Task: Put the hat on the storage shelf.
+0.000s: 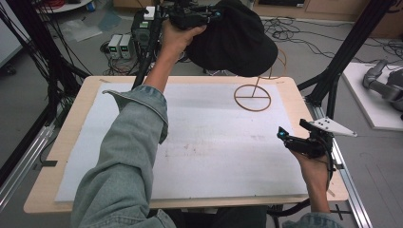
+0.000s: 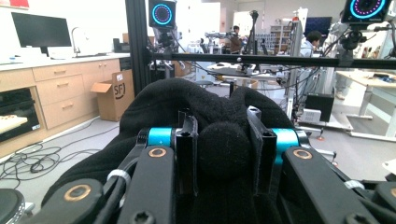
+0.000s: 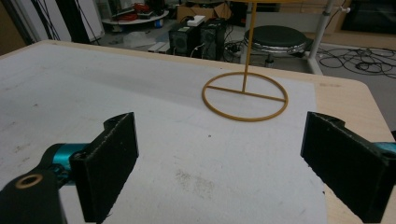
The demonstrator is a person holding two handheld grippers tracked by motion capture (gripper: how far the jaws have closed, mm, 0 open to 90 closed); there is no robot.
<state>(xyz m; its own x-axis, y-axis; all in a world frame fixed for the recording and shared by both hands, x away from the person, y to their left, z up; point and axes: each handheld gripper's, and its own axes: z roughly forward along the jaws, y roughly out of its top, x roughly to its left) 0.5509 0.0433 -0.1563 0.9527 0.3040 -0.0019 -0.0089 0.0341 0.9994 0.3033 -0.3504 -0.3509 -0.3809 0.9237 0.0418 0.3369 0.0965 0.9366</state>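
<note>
looking down from the high view, the left hand-held gripper [image 1: 202,16] is raised beyond the far edge of the desk [image 1: 66,142], clamped on a black hat [image 1: 233,40] that hangs in the air above and just left of a thin wooden stand [image 1: 252,97]. the stand's round base sits on the white mat [image 1: 199,142] near the far right corner, and its upright rod runs up behind the hat; whether the hat touches the rod is hard to tell from that angle.

the left gripper view gives what the high view cannot: both jaws pressed against a bunched fold of the hat's black fabric [image 2: 219,149], with the rest of the hat [image 2: 187,105] heaped just past them. behind it are a black frame bar, cupboards and a cardboard box.

the right hand-held gripper [image 1: 297,137] hovers low over the near right part of the desk, well apart from the hat. its own view shows its jaws standing wide with nothing between them, the mat [image 3: 116,93] below and the stand's ring base [image 3: 245,96] ahead, along with the lower part of the rod, seen more plainly than from above.

counted: one hat, one stand, one mat, two hand-held grippers.
</note>
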